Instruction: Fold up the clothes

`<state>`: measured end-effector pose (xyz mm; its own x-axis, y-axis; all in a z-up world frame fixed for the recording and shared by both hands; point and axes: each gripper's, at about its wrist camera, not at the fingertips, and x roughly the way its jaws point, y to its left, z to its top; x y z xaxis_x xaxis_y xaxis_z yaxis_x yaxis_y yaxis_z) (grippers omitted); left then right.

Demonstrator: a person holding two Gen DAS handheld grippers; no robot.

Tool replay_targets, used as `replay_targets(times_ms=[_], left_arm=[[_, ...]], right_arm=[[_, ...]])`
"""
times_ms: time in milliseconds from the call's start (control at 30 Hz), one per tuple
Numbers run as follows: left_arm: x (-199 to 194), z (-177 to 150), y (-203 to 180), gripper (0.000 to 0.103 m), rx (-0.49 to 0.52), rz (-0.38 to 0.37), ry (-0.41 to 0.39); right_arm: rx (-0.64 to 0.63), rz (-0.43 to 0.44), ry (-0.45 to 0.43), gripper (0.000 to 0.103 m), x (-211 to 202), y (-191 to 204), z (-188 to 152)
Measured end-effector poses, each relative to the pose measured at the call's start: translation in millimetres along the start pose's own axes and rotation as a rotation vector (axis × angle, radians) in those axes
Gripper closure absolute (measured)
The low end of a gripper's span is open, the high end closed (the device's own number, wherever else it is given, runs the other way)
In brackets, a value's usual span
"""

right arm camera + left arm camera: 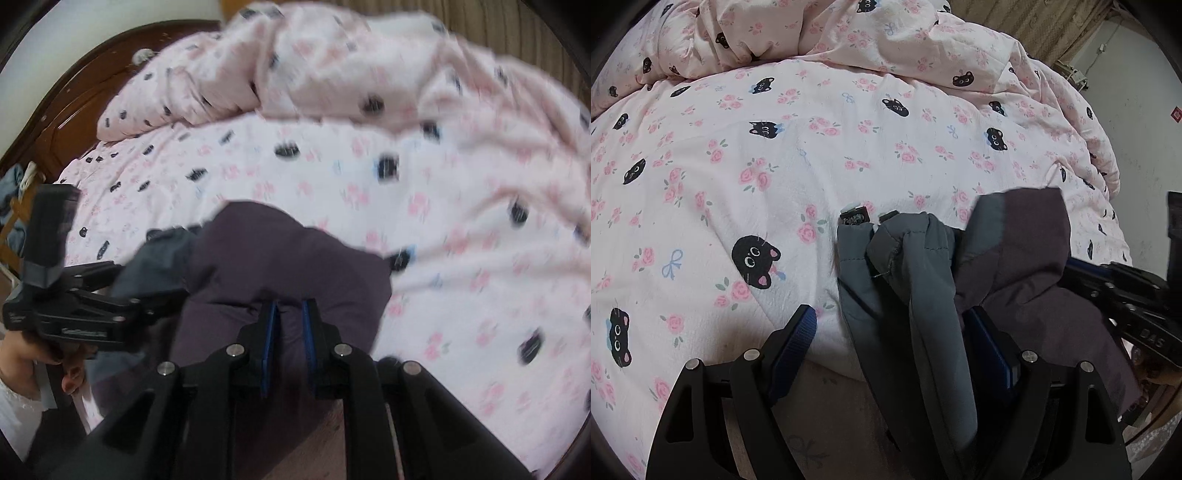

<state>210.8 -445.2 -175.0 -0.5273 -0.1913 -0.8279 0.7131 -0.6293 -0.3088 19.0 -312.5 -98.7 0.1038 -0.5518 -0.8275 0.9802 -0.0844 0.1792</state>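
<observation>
- The left gripper stands wide apart at the bed's near edge, grey folds of the garment draped between its fingers.
- The right gripper is clamped on the garment's purple part.
- Beyond lies the bed, with a bunched quilt at its far edge.

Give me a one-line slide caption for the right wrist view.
Right gripper shut on the purple garment over the pink cat-print bedding, with the left gripper alongside.
</observation>
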Motion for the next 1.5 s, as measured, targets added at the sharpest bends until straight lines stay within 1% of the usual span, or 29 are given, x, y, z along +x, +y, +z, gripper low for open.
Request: replay_targets(times_ms=[33, 133, 200, 267, 367, 433, 500, 567, 667, 800, 900, 1000, 1067, 1200, 1267, 1333, 1433, 1467, 1500], left_arm=[[0, 0, 0, 0.023, 0.003, 0.004, 0.001], [1, 0, 0, 0.023, 0.005, 0.007, 0.001], [1, 0, 0, 0.023, 0.005, 0.005, 0.0], [0, 0, 1, 0.023, -0.001, -0.003, 0.0], [-1, 0, 2, 0.023, -0.01, -0.014, -0.001], [-1, 0, 2, 0.023, -0.007, -0.015, -0.002], [-1, 0, 2, 0.023, -0.004, -0.015, -0.001], [-1, 0, 2, 0.023, -0.002, -0.016, -0.001], [-1, -1, 1, 0.022, 0.005, -0.013, -0.001], [-1, -2, 1, 0.022, 0.01, -0.013, -0.005], [-2, -2, 1, 0.022, 0.015, -0.016, -0.005], [-9, -1, 2, 0.022, 0.009, -0.019, -0.015], [-19, -1, -1, 0.023, 0.013, -0.006, -0.038], [-64, -12, -25, 0.023, 0.16, -0.022, -0.192], [-75, -19, -36, 0.023, 0.222, -0.046, -0.211], [-73, -27, -41, 0.023, 0.258, -0.032, -0.183], [-51, -40, -35, 0.022, 0.265, 0.009, -0.091], [-44, -42, -30, 0.022, 0.25, 0.022, -0.064], [-39, -43, -20, 0.018, 0.216, 0.006, -0.049]], right_arm=[[0.017, 0.007, 0.01, 0.089, 6, -5, -3], [0.057, 0.034, 0.005, 0.09, 13, -13, -6], [0.049, 0.025, 0.008, 0.089, 11, -12, -6], [0.034, 0.026, -0.009, 0.089, 0, -7, -4], [0.03, 0.085, -0.069, 0.088, -30, -3, -5], [-0.008, 0.117, -0.1, 0.088, -51, 6, -12], [-0.07, 0.128, -0.102, 0.088, -66, 20, -21], [-0.131, 0.125, -0.083, 0.088, -72, 33, -31], [-0.203, 0.066, -0.037, 0.088, -68, 47, -45], [-0.195, 0.06, -0.021, 0.089, -58, 44, -54], [-0.21, 0.034, -0.005, 0.088, -43, 43, -62], [-0.184, 0.044, -0.021, 0.088, -33, 35, -69], [-0.176, 0.044, -0.031, 0.088, -32, 33, -72], [-0.166, 0.04, -0.044, 0.088, -31, 32, -74], [-0.156, 0.046, -0.045, 0.088, -31, 31, -73], [-0.153, 0.047, -0.045, 0.088, -32, 31, -73], [-0.145, 0.051, -0.038, 0.088, -31, 30, -72], [-0.144, 0.052, -0.037, 0.088, -31, 30, -71], [-0.143, 0.053, -0.035, 0.088, -31, 31, -71]])
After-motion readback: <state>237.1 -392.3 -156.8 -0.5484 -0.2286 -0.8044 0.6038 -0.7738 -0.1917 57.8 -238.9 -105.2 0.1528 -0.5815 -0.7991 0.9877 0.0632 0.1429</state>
